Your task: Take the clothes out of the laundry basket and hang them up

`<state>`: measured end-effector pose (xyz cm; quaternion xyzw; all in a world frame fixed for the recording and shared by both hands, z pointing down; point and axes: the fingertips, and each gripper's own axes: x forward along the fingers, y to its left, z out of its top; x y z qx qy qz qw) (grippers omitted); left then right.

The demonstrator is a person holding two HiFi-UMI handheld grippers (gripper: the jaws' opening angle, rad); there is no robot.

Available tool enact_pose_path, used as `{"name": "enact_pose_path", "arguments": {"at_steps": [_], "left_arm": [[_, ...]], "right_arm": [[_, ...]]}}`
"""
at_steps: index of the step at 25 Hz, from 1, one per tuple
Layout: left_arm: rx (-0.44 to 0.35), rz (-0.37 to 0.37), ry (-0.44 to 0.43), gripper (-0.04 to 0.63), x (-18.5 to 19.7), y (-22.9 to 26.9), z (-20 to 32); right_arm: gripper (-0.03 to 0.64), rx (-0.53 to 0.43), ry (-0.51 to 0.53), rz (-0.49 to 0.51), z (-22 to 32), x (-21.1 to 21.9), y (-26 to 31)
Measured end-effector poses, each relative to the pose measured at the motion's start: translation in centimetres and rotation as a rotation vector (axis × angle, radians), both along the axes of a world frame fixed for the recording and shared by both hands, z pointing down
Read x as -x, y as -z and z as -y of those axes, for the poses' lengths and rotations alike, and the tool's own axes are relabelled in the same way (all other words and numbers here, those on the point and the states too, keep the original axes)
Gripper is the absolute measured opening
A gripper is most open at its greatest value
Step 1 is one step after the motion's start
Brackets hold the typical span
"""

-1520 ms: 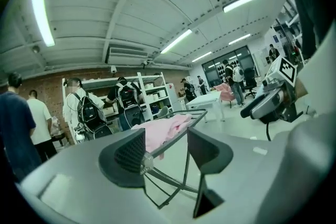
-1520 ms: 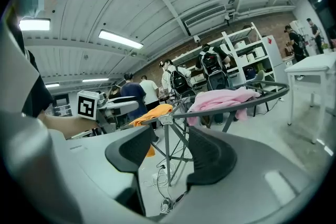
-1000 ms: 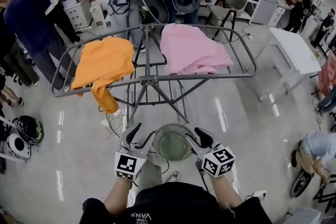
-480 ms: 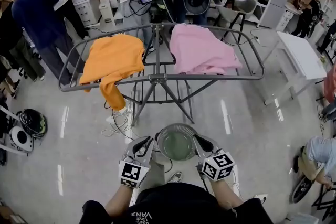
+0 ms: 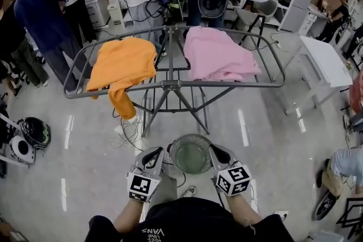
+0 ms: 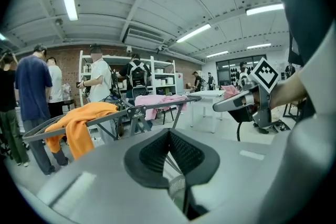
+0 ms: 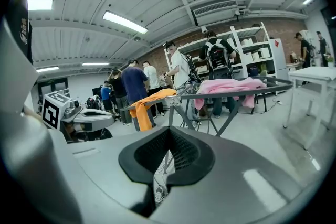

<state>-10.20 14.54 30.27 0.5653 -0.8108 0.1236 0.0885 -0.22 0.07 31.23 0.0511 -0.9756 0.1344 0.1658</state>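
A grey drying rack [image 5: 173,86] stands ahead with an orange garment [image 5: 122,62] draped on its left half and a pink garment [image 5: 218,54] on its right half. Below it, the round mesh laundry basket [image 5: 190,138] sits on the floor; I see no clothes in it. My left gripper [image 5: 154,153] hovers at the basket's left rim. Its jaws have just been closing and now stand shut, with nothing between them [image 6: 169,136]. At the right rim, my right gripper [image 5: 215,151] is also shut and empty [image 7: 168,134].
Several people stand behind the rack at the back left. White shelves line the back wall, and a white table [image 5: 323,62] stands to the right. A helmet [image 5: 35,132] and loose cables [image 5: 127,133] lie on the floor to the left.
Both grippers went from open to shut, with nothing caught in either. The left gripper edged in toward the basket's rim. The garments on the rack have not moved.
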Motion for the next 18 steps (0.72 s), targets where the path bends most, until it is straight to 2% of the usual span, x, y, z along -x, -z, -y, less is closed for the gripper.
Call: {"name": "enact_pose_path", "arguments": {"at_steps": [8, 18], "left_arm": [[-0.002, -0.029, 0.000, 0.002, -0.25, -0.15, -0.41], [-0.011, -0.022, -0.009, 0.002, -0.01, -0.51, 0.13]], "right_arm": [[0.005, 0.004, -0.009, 0.001, 0.16, 0.02, 0.22], [0.005, 0.007, -0.021, 0.013, 0.76, 0.48, 0.14]]}}
